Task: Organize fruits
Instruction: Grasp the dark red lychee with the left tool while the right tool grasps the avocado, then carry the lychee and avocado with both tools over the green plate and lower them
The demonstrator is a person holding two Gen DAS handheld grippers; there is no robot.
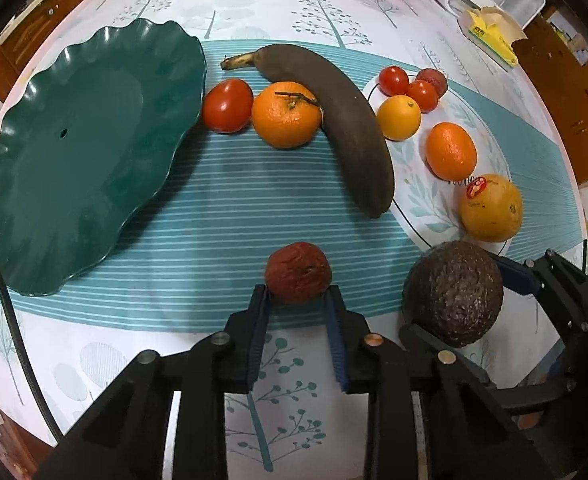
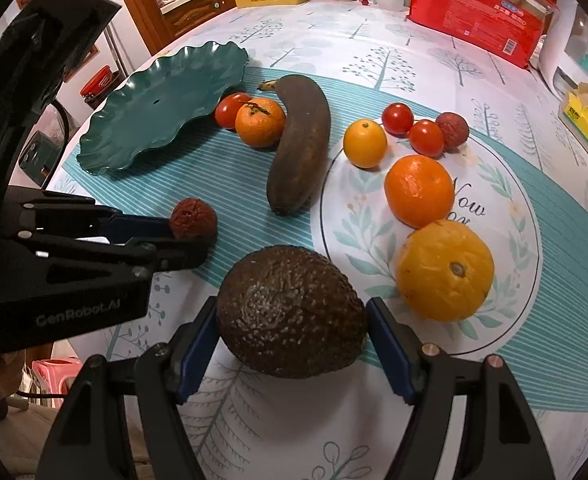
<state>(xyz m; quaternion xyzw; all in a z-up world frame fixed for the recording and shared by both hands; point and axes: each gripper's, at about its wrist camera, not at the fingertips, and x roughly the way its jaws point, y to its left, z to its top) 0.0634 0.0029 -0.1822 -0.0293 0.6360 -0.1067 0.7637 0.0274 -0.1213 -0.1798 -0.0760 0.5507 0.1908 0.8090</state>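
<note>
The plate is dark green with a fluted rim. The mat is teal with thin white stripes; the cloth is white with pale tree prints. The banana is brown, the avocado dark and pebbled, the tomato red.

Your left wrist view sits low and close, facing the green plate across the table. Your right wrist view looks from right of it. Both share the plate and banana.

Three tomatoes, four oranges, one banana
</note>
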